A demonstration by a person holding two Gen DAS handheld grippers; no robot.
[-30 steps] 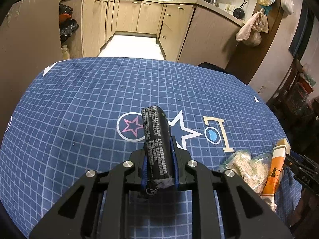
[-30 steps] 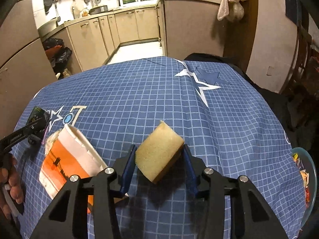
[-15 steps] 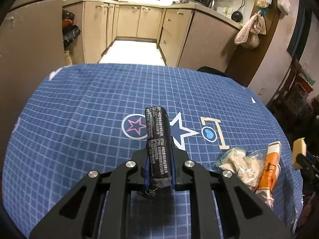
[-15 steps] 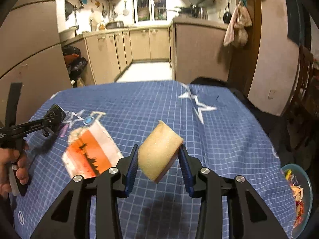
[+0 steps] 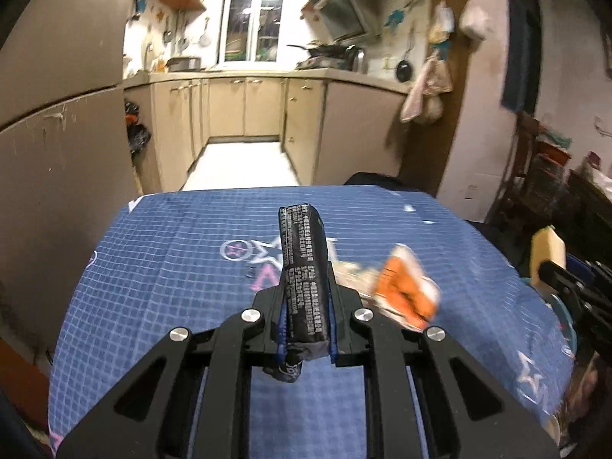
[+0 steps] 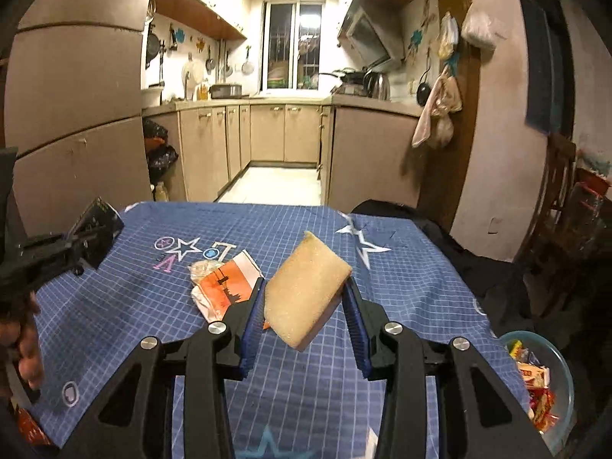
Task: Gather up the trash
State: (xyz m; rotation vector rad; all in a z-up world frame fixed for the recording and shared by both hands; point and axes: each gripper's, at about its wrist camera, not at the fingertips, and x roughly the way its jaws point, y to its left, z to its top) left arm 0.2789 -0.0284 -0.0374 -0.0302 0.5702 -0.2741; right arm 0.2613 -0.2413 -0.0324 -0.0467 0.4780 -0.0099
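Observation:
My left gripper [image 5: 307, 317] is shut on a black printed wrapper [image 5: 306, 267] that stands up between its pads, held above the blue checked tablecloth [image 5: 172, 267]. My right gripper [image 6: 304, 306] is shut on a tan sponge-like block [image 6: 306, 294], also lifted off the cloth. An orange and white packet [image 6: 225, 287] lies on the table beside a clear bag of pale crumbs [image 6: 202, 267]. In the right wrist view the left gripper [image 6: 91, 237] with its wrapper appears at the left edge; the left wrist view shows the right gripper's block [image 5: 549, 256] at the right edge.
A glass bowl [image 6: 566, 367] with colourful wrappers sits low at the right, past the table's edge. A dark chair back [image 6: 386, 210] stands at the table's far side. Kitchen cabinets [image 6: 283, 134] and a fridge [image 6: 72, 122] lie beyond. A hand [image 6: 26, 352] grips the left tool.
Both grippers have risen and pulled back from the table with their loads, so the kitchen now fills more of each view. The orange packet stays on the cloth.

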